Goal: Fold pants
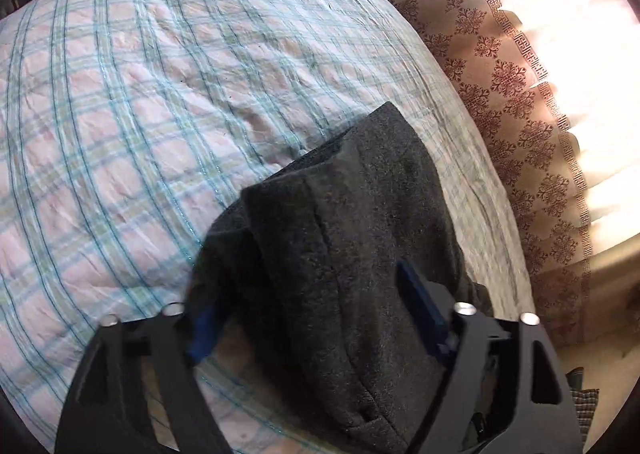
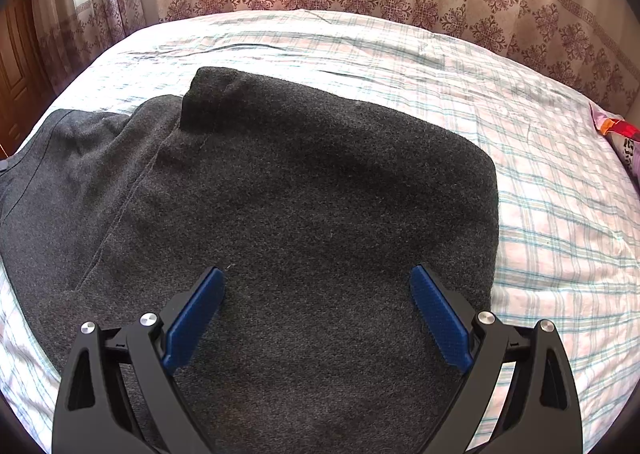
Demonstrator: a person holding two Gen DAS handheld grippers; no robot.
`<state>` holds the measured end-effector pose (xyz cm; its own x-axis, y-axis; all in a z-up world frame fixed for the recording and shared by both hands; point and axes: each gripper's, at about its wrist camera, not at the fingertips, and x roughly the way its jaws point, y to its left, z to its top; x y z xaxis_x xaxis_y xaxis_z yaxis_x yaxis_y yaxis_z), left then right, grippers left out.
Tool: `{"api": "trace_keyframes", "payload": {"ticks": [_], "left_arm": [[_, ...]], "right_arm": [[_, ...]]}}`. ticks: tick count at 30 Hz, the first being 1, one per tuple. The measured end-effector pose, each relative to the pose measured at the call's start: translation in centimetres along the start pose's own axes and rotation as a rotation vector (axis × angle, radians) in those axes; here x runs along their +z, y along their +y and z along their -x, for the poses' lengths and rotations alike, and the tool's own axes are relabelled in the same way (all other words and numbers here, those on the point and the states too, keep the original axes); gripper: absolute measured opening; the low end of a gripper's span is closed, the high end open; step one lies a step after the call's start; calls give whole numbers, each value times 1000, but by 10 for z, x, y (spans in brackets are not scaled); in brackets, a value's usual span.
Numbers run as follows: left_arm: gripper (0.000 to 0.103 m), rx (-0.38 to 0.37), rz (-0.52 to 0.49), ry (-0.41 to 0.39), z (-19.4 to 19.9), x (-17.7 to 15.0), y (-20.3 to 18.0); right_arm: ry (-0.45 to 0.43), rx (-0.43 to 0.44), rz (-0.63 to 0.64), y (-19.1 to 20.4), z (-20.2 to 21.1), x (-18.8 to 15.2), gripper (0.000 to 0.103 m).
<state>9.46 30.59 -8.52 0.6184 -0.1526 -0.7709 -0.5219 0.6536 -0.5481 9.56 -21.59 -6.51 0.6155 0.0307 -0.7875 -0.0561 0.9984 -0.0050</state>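
Over the plaid bedsheet (image 1: 120, 114), the left wrist view has the left gripper (image 1: 316, 294) with its blue pads spread fairly wide, a thick fold of the dark grey pants (image 1: 360, 214) bunched between them; can't tell if it's actually pinched. Patterned curtain (image 1: 520, 94) runs along the sheet's far edge.

Right wrist view: right gripper (image 2: 318, 286) sits wide apart, hovering low over the pants (image 2: 300, 174), which lie spread flat on the bedsheet (image 2: 540, 174), one corner folded over.
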Motion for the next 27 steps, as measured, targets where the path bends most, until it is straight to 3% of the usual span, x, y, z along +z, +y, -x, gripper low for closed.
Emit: {"api": "trace_keyframes", "payload": {"ticks": [2, 8, 17, 22, 27], "left_arm": [[36, -1, -22, -16, 5, 0, -6], [25, -36, -102, -73, 30, -1, -33], [23, -98, -346, -170, 68, -27, -131], [23, -150, -472, -178, 75, -55, -189], [23, -152, -620, -217, 78, -91, -232]], "right_arm": [[-2, 4, -4, -2, 1, 0, 94], [-10, 11, -15, -7, 4, 0, 94], [-55, 51, -84, -21, 23, 5, 94], [-59, 110, -152, -34, 30, 6, 94], [-61, 113, -182, -42, 30, 1, 94]]}}
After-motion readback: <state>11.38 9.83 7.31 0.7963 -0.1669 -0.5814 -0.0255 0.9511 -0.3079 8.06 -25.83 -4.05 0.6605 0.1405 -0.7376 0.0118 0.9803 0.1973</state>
